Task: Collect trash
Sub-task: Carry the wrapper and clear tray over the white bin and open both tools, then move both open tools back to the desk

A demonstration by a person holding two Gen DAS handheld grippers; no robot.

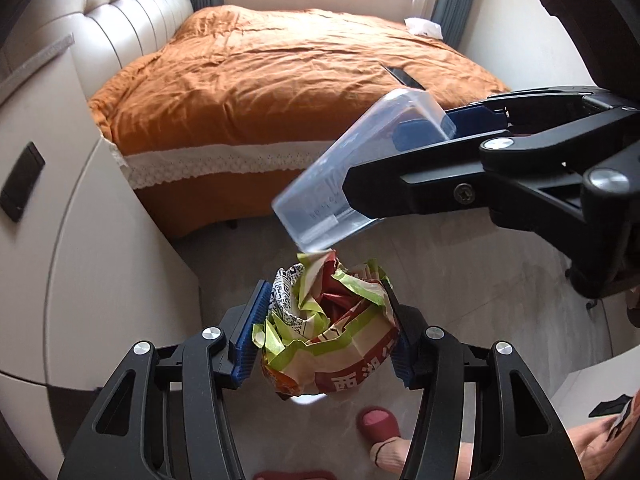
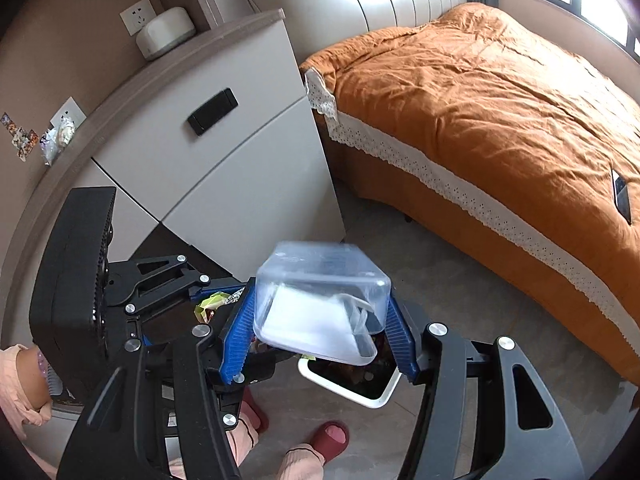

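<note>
My left gripper (image 1: 326, 336) is shut on a crumpled green, red and white paper wrapper (image 1: 332, 332), with its blue pads (image 1: 250, 336) against both sides. From the right, my right gripper (image 1: 384, 152) reaches in, shut on a tilted clear plastic container (image 1: 344, 176) just above the wrapper. In the right wrist view the container (image 2: 320, 300) sits between the right gripper's (image 2: 320, 324) blue pads (image 2: 240, 332). Directly below it stands a white-rimmed trash bin (image 2: 376, 400) with a dark liner. The left gripper (image 2: 224, 298) is to its left, where a scrap of wrapper (image 2: 210, 303) shows.
A bed with an orange cover (image 1: 280, 76) fills the far side, with a black phone (image 2: 622, 196) on it. A pale bedside cabinet (image 2: 224, 152) stands close on the left. The person's feet in red slippers (image 2: 328, 438) are on the grey floor beside the bin.
</note>
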